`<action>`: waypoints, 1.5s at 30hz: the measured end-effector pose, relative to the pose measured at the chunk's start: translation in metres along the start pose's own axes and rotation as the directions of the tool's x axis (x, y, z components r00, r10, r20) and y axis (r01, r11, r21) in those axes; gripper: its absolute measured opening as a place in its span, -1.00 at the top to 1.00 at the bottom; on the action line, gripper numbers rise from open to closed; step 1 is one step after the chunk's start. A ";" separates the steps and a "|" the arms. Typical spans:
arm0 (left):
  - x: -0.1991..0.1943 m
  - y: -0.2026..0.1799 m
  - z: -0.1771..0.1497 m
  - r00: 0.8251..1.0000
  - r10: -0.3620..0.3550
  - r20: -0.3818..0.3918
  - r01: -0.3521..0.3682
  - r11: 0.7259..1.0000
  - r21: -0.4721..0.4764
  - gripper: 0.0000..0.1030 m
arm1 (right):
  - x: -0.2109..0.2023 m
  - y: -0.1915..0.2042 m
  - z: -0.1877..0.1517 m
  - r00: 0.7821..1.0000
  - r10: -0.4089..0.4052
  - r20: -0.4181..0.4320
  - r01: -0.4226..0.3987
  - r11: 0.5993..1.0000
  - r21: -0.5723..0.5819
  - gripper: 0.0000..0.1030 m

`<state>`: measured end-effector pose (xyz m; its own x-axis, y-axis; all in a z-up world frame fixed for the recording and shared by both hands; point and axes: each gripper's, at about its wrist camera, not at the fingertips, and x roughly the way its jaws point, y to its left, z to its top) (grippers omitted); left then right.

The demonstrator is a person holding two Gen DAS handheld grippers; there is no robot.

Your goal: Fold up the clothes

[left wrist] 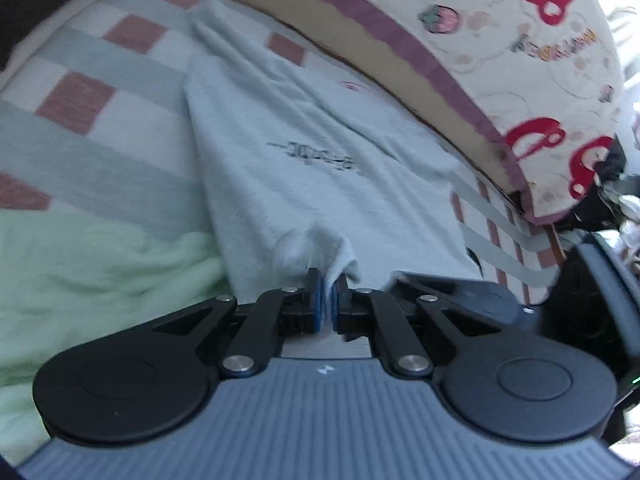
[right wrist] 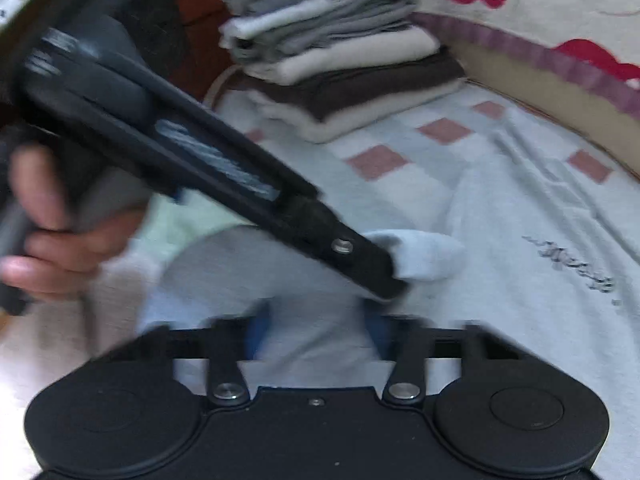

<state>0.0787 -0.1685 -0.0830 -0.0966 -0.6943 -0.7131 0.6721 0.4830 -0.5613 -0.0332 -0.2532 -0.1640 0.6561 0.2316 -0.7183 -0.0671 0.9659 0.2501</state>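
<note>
Left claw (left wrist: 326,294) pinches the pale shirt (left wrist: 320,152); right claw (right wrist: 316,336) seemingly apart.

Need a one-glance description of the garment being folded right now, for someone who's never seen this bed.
Start at the checked bedspread with pink squares, below the cartoon-print bumper. Spread flat across it lies the pale grey top, one bunched edge pinched in the left tool. Unlike the green blanket beside it and the folded stack, it lies unfolded with dark lettering on it.
</note>
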 end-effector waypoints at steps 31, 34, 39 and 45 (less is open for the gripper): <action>0.026 -0.010 -0.032 0.973 0.225 -0.058 -0.221 0.973 0.072 0.03 | -0.004 -0.079 -0.071 0.984 -0.121 -0.127 0.152 0.950 0.272 0.97; 0.019 -0.022 -0.035 0.969 0.245 0.019 -0.245 0.959 0.139 0.96 | -0.005 -0.076 -0.070 0.984 -0.117 -0.134 0.148 0.958 0.247 0.86; -0.053 -0.043 -0.044 0.861 0.364 0.356 -0.428 0.896 0.121 0.96 | -0.013 -0.079 -0.070 0.988 -0.087 -0.125 0.119 0.955 0.271 0.48; -0.162 0.001 -0.079 0.674 0.539 0.504 -0.488 0.838 -0.244 0.96 | -0.011 -0.046 -0.058 0.978 -0.098 -0.185 0.101 0.995 0.006 0.09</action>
<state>0.0369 -0.0131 -0.0015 0.6675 -0.4770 -0.5718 0.4316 0.8736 -0.2249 -0.0808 -0.2932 -0.2048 0.5091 0.1531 -0.8470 0.0039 0.9836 0.1802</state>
